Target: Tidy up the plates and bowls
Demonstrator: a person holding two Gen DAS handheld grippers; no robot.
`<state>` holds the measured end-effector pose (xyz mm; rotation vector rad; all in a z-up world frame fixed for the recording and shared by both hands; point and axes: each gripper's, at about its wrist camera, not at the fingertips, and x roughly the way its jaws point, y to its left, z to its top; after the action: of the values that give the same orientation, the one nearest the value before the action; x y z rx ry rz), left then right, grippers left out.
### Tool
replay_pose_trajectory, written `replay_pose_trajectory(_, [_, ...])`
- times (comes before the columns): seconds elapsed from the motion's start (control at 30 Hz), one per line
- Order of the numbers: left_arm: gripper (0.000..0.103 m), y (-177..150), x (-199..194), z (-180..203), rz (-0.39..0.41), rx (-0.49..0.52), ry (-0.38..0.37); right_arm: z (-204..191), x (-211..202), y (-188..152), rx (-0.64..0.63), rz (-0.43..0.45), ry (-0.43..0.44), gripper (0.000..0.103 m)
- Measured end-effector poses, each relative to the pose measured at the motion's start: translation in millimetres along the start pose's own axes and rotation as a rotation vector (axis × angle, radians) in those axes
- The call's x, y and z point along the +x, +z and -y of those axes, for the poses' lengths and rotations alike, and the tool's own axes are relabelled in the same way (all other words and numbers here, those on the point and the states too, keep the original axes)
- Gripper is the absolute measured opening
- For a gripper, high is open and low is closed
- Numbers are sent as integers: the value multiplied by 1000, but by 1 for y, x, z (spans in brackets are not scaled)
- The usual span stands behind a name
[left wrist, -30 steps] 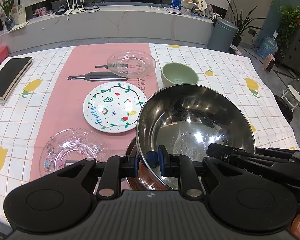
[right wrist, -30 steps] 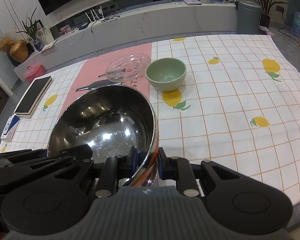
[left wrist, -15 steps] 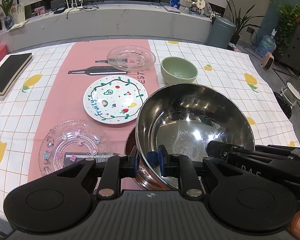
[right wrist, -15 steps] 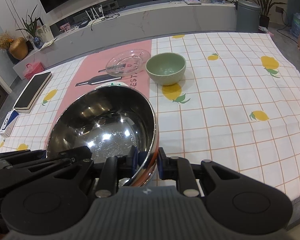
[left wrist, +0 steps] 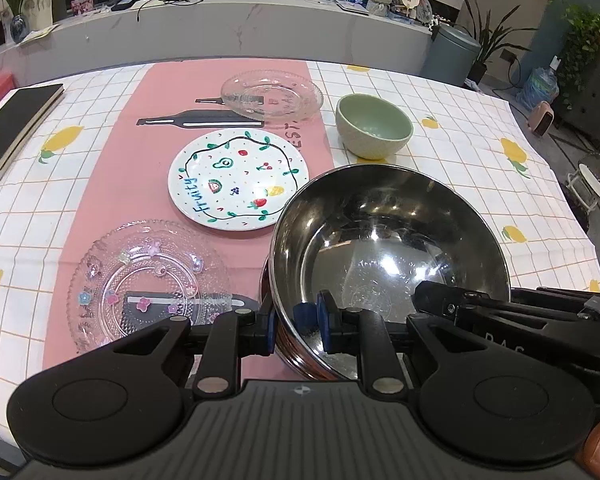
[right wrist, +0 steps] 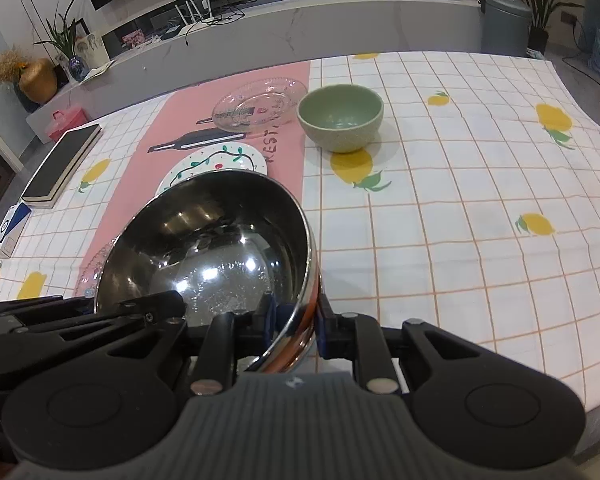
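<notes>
A steel bowl [left wrist: 384,248] is gripped at its near rim by both grippers. The left gripper [left wrist: 294,322] has its jaws nearly closed on the rim's left part, one blue pad inside the bowl and one outside. The right gripper [right wrist: 294,320] is clamped the same way on the rim's right part, with the wall pinched between its pads. The bowl is held tilted, its mouth facing the cameras, above the near edge of the pink runner [left wrist: 112,168]; whether its base touches the surface cannot be told.

On the runner a white plate painted with fruit [left wrist: 238,182] is seen just beyond the bowl. A clear glass plate with small flowers [left wrist: 140,280] lies just left of the bowl, near the front edge. A second clear glass plate [left wrist: 272,94] sits at the far end of the runner. A green bowl [left wrist: 374,126] stands upright on the checked cloth [right wrist: 460,200], just right of that plate. A black book [left wrist: 14,124] lies at the surface's left edge.
</notes>
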<state>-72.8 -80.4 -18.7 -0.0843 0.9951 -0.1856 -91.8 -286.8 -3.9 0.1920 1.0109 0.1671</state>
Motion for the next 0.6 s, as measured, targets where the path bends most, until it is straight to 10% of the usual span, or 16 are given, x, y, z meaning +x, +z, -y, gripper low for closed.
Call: replay_pose_trajectory(0.6, [22, -6, 4, -6, -17, -12, 9, -22, 8, -8, -133, -31, -58, 30])
